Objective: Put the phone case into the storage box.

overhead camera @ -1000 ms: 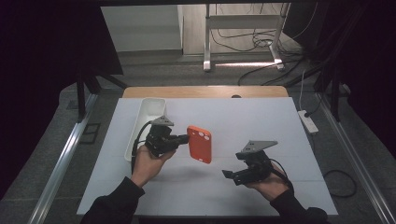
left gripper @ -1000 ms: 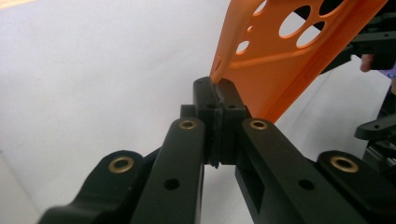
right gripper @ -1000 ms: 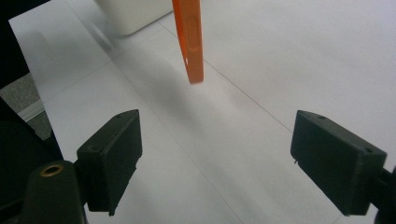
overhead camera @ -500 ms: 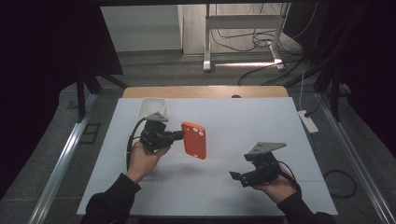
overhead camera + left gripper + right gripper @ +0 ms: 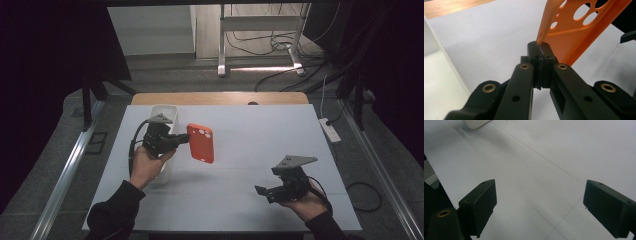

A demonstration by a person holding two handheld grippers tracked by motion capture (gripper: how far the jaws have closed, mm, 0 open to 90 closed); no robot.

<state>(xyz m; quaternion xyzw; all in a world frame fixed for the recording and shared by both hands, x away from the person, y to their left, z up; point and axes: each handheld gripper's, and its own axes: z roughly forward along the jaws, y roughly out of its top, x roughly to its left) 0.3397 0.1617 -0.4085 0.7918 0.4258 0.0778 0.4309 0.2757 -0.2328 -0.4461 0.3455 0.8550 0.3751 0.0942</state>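
Observation:
An orange phone case (image 5: 201,143) with round camera holes hangs above the white table cover, held by one edge. My left gripper (image 5: 186,139) is shut on that edge, just to the right of a white bin (image 5: 161,111). In the left gripper view the jaws meet at the left gripper (image 5: 540,47), pinching the rim of the phone case (image 5: 584,27). My right gripper (image 5: 263,192) sits low at the near right of the table, open with nothing between its jaws. The right gripper view shows the right gripper (image 5: 541,195) wide apart over bare cover.
The white bin's wall (image 5: 434,45) stands close on the left of the held case, and its corner (image 5: 475,123) shows far off. A white power strip (image 5: 330,130) lies by the table's right edge. A wooden strip (image 5: 220,98) borders the far side.
My left hand carried the orange case leftward and a little farther away, toward the white bin. My right hand drifted to the right along the near side, jaws still apart.

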